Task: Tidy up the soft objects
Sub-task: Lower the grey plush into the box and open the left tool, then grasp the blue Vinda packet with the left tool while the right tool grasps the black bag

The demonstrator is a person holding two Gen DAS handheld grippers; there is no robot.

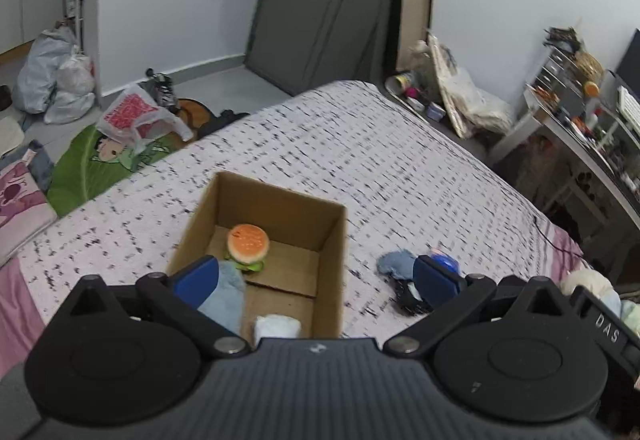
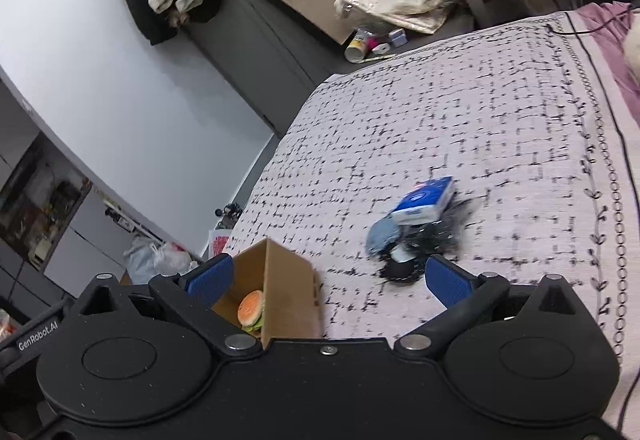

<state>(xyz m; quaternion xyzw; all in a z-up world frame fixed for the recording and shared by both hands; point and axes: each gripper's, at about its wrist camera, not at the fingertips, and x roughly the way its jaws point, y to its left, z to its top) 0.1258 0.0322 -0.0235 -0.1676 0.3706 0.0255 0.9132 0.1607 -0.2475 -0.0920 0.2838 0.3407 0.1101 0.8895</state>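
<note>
An open cardboard box [image 1: 334, 240] stands on the bed. Inside lie a plush hamburger [image 1: 248, 242], a light blue soft item [image 1: 226, 298] and a white soft item [image 1: 278, 326]. My left gripper [image 1: 316, 278] is open and empty, over the box's near end. To the right on the bed lies a pile: a light blue cloth [image 1: 396, 262], a black item [image 1: 408, 296] and a blue tissue pack [image 1: 444, 262]. In the right wrist view my right gripper [image 2: 330, 280] is open and empty, between the box [image 2: 288, 296] and the pile, with the tissue pack [image 2: 426, 200] farthest; the hamburger [image 2: 251, 307] shows too.
The bed has a white cover with black marks [image 1: 360, 144] and pink edges. Bags [image 1: 56, 76] and a green cushion [image 1: 96, 164] lie on the floor to the left. A cluttered desk [image 1: 580, 128] stands to the right. Pale soft toys [image 1: 592, 288] lie at the bed's right edge.
</note>
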